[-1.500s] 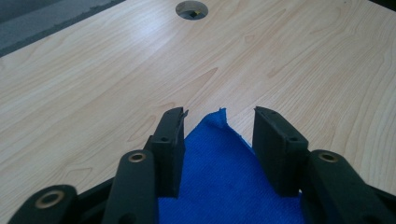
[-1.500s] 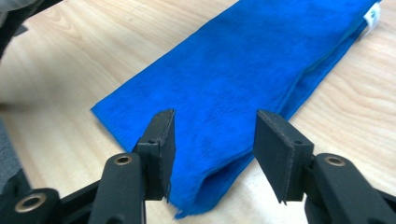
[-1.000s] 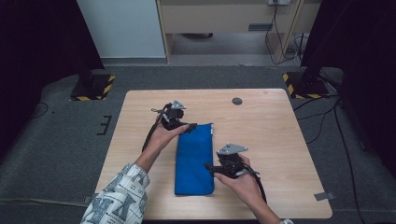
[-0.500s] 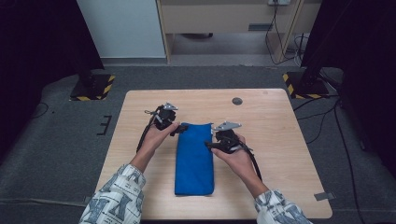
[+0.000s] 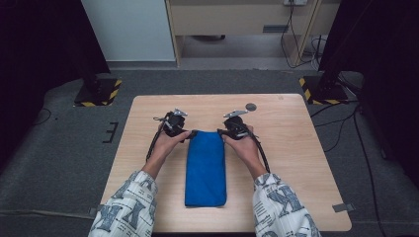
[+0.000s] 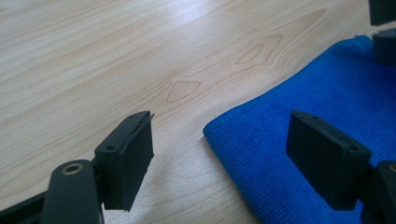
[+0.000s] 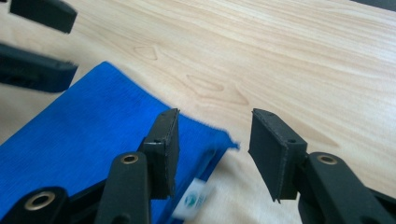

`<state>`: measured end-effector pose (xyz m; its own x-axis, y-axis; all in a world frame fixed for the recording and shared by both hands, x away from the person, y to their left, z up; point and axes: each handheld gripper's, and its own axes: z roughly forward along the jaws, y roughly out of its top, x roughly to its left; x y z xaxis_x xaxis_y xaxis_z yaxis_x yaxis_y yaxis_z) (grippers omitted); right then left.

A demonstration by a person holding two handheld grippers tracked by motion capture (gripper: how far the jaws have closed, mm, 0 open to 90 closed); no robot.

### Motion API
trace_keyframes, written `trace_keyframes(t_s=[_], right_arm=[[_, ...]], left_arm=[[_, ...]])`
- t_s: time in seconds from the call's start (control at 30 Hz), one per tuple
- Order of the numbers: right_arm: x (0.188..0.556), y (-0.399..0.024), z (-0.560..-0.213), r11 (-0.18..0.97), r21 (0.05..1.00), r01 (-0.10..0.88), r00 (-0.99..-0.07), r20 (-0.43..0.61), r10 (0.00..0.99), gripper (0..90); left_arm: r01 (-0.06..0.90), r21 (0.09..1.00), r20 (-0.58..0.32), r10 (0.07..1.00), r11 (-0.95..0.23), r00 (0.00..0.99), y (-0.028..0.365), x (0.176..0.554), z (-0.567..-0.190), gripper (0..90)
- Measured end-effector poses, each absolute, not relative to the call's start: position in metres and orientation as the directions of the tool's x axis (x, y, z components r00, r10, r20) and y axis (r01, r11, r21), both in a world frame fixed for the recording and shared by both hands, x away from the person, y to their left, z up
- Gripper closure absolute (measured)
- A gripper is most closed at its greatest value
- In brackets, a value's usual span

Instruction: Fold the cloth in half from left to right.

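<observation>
A folded blue cloth point(image 5: 206, 168) lies lengthwise in the middle of the wooden table point(image 5: 296, 148). My left gripper point(image 5: 190, 133) is low at its far left corner. In the left gripper view, that gripper point(image 6: 219, 154) is open and straddles the cloth's corner point(image 6: 261, 158); its jaws have just been closing a little and the pads do not touch the fabric. My right gripper point(image 5: 221, 132) is at the far right corner. The right gripper point(image 7: 215, 149) has the corner point(image 7: 93, 135) between its jaws, which have just been closing but remain apart from it. A white label point(image 7: 194, 200) peeks from the fold.
A small dark disc point(image 5: 251, 106) lies on the table beyond the right gripper. Bare wood surrounds the cloth on both sides. Dark stands with yellow-black bases point(image 5: 99, 94) sit on the floor past the table's far corners.
The right hand has travelled from the cloth's near right edge up to its far right corner. The left hand has come down slightly at the far left corner.
</observation>
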<state>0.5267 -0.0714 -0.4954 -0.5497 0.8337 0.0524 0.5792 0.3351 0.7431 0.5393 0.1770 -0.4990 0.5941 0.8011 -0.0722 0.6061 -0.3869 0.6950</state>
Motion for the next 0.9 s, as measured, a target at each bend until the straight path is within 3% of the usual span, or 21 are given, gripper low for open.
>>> trace_keyframes(t_s=[0.9], right_arm=[[0.551, -0.052, -0.525, 0.386, 0.668, 0.636, -0.564, 0.060, 0.824, 51.1]], left_arm=[[0.644, 0.635, -0.061, 0.802, -0.428, 0.594, 0.166, 0.543, -0.521, 34.9]])
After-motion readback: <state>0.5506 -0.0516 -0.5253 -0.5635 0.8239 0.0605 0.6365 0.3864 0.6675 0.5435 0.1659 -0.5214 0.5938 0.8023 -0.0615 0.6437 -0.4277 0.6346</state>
